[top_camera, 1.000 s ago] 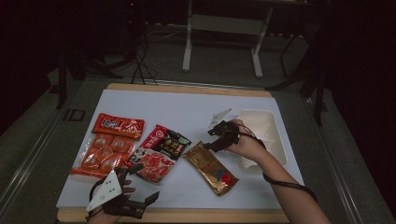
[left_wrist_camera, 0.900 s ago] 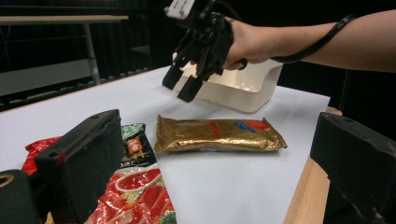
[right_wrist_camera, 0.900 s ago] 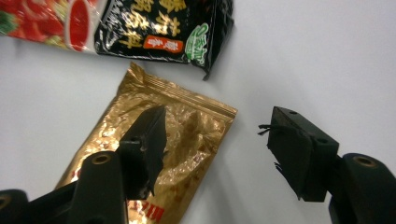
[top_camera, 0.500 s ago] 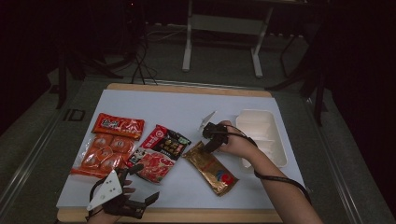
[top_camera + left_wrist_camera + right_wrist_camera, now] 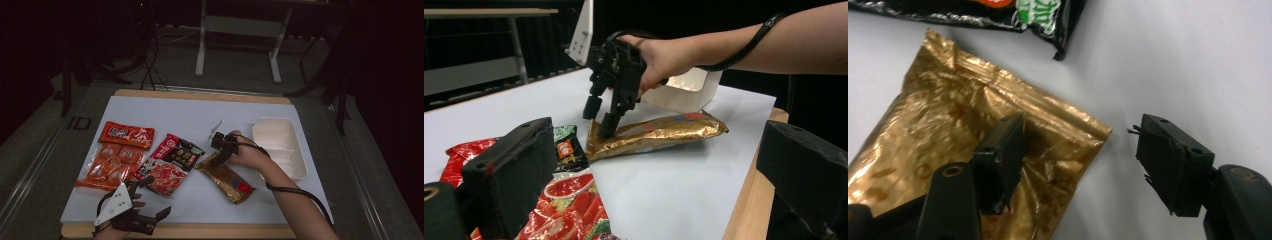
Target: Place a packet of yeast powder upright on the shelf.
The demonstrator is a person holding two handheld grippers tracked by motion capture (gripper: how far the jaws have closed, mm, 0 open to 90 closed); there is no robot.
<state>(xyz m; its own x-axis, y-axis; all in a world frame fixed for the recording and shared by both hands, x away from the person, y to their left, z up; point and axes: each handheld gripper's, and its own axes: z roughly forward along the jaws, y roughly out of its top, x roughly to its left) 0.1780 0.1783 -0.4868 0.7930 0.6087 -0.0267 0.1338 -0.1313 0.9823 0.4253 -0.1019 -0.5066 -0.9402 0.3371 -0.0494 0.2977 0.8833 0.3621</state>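
The right gripper [image 5: 218, 150] hangs nose-down from the right hand [image 5: 250, 154], its jaws pointing steeply at the surface and standing apart, one set lower than the other. The right forearm [image 5: 295, 205] reaches in from the lower edge of the high view, a black cable looped round the wrist. The left gripper [image 5: 145, 202] lies low and roughly level near the front edge, jaws parted wide, its grey three-cornered plate on top, held by the left hand [image 5: 125, 219].

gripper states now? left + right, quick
Left gripper: open, holding nothing, fingers apart near the table edge.
Right gripper: open, one finger over the gold packet corner, not gripping.
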